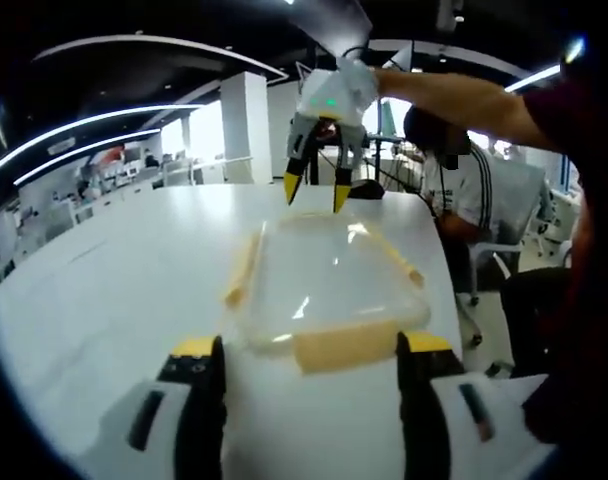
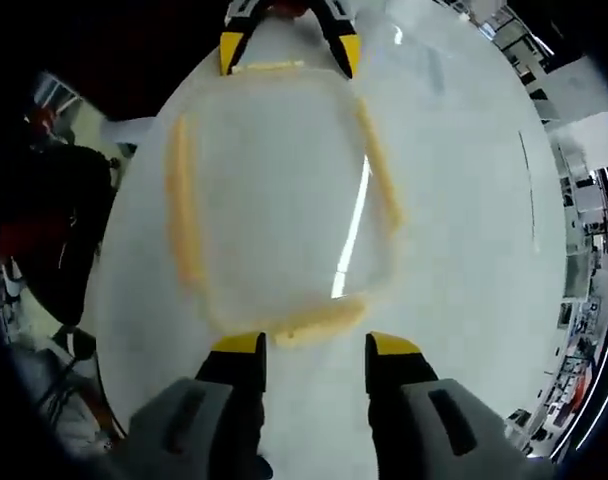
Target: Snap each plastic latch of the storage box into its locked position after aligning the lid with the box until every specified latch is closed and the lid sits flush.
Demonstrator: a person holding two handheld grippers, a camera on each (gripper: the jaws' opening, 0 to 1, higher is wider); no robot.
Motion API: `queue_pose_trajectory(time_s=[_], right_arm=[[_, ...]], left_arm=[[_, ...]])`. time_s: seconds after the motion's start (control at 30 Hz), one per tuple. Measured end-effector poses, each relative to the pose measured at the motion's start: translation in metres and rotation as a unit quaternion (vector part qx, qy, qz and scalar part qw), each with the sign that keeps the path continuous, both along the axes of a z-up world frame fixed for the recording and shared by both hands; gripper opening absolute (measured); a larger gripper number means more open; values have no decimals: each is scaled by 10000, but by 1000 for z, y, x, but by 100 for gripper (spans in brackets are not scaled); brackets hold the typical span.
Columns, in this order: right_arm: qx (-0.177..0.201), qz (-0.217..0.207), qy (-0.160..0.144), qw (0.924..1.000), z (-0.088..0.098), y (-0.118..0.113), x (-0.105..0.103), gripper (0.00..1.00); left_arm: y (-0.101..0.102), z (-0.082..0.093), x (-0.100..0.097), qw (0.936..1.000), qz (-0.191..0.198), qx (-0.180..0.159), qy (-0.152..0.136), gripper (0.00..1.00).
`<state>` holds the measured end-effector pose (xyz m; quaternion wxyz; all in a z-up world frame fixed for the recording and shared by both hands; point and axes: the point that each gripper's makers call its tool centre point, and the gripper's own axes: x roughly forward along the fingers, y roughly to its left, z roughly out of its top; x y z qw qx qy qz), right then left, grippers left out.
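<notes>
Box [image 2: 279, 200] clear, lid on, yellow latches [image 2: 184, 215] | both jaws open

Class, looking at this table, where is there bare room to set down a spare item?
Bare tabletop lies left of the box, out to the table edge. The box's two short ends are crowded: the left tongs at one yellow latch, the right tongs at the other.

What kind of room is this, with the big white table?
Probably a large open office or lab. The white table holding the clear storage box stands in a wide hall with long ceiling light strips, a white pillar, and a person seated at the far end.
</notes>
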<state>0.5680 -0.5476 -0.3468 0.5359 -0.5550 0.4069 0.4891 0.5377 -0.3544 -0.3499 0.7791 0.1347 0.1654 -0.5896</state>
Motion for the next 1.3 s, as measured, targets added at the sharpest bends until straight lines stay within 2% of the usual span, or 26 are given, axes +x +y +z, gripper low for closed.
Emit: queue_pose_trajectory(time_s=[0.23, 0.67, 1.03, 1.07, 1.13, 1.3], right_arm=[[-64, 284, 219, 9993, -1, 10, 5, 40], [-550, 635, 628, 9945, -8, -2, 1, 40], [-620, 905, 633, 9919, -12, 0, 3, 42], [-629, 913, 641, 9918, -12, 0, 4, 41], [-620, 898, 648, 9919, -12, 0, 5, 41], [-577, 862, 581, 9929, -12, 0, 4, 40]], left_arm=[[0, 1, 0, 10000, -69, 10, 11, 70], [-1, 0, -2, 9999, -103, -3, 80, 72], [-1, 0, -4, 9998, -139, 13, 104, 73], [-3, 3, 1, 9997, -253, -25, -36, 73], [-1, 1, 1, 9997, -213, 42, 71, 73], [-3, 2, 0, 9997, -250, -23, 12, 72]])
